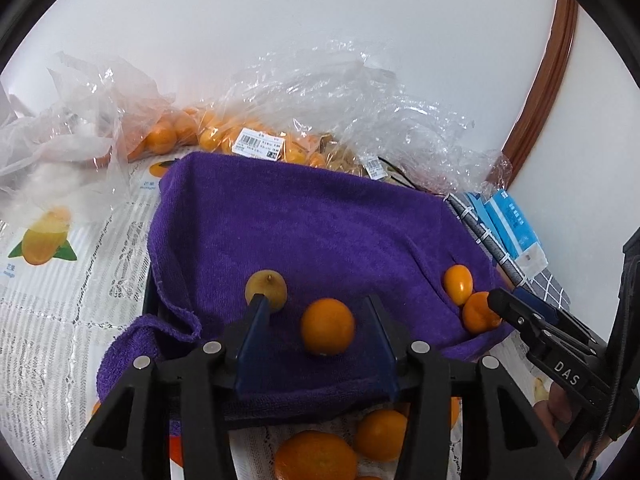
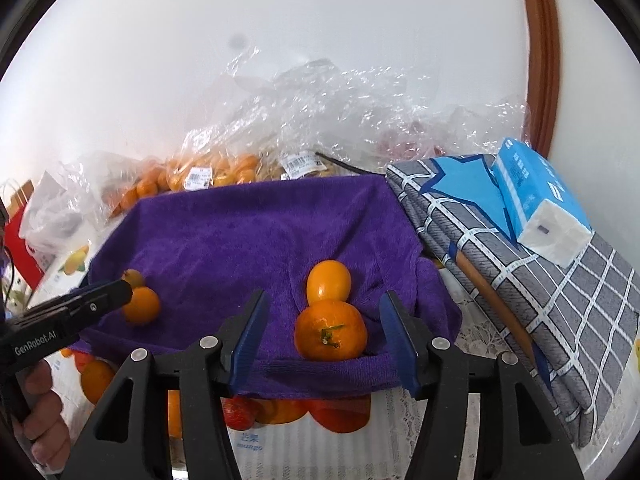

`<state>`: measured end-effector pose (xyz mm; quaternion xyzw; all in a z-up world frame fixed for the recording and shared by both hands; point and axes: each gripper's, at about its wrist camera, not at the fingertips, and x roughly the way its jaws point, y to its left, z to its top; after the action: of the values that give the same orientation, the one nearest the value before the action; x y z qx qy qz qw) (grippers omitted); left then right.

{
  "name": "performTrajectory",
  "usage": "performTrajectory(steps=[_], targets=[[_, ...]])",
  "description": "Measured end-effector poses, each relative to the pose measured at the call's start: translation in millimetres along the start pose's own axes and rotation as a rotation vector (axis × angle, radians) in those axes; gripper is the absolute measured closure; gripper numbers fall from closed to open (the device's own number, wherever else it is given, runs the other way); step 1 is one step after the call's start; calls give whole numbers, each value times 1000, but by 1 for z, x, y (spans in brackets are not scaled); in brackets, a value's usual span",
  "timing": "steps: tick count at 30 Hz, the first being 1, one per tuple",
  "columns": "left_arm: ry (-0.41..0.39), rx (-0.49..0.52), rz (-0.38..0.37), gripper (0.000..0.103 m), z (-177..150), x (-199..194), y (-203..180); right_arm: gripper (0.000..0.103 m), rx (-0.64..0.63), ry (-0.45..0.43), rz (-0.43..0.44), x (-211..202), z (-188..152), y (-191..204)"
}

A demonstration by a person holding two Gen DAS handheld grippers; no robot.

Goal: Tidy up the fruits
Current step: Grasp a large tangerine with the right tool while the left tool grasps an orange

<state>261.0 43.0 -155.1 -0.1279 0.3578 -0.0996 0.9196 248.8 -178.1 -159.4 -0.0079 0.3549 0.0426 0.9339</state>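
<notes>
the jaws of the left gripper (image 1: pixel 316 312) stood apart, and a small orange (image 1: pixel 328 326) lay free between them on the purple towel (image 1: pixel 304 220), touching neither pad. just beside its left finger sat a yellowish round fruit (image 1: pixel 266 290). the right gripper (image 2: pixel 324 320) was released too, with a mandarin (image 2: pixel 331 330) between its blue pads (image 2: pixel 250 336) and a kumquat (image 2: pixel 329 281) touching it behind. bagged oranges (image 2: pixel 224 170) lay beyond the towel.
</notes>
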Motion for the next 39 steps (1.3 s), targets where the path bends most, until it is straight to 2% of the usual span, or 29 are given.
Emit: performTrajectory(steps=[4,9,12,15,18,21,23,26,32,39], targets=[[-17,-13,-7,57,2,-6,2,45,-3,15,-32,-10,0,5],[-42,-26,-17,57,3,-21,4,42,19,49,0,-30,-8,14],[-78,11,11,57,6,-42,1,42,23,82,20,-38,-17,21],[-56,56,77,56,6,-60,3,42,6,100,10,-47,-28,29],[-40,48,36,56,-3,-80,15,42,-9,104,28,-57,-37,37],[-7,-5,-18,55,-19,-91,30,42,-26,107,67,-63,-48,46],[13,-12,-17,55,-29,-93,33,43,-41,113,66,-62,-55,52],[20,7,32,55,-41,-95,33,51,-51,133,93,-60,-62,59],[20,37,83,55,-52,-96,36,51,-82,137,126,-52,-60,72],[35,14,90,55,-52,-87,44,59,-134,183,131,-23,-56,86]])
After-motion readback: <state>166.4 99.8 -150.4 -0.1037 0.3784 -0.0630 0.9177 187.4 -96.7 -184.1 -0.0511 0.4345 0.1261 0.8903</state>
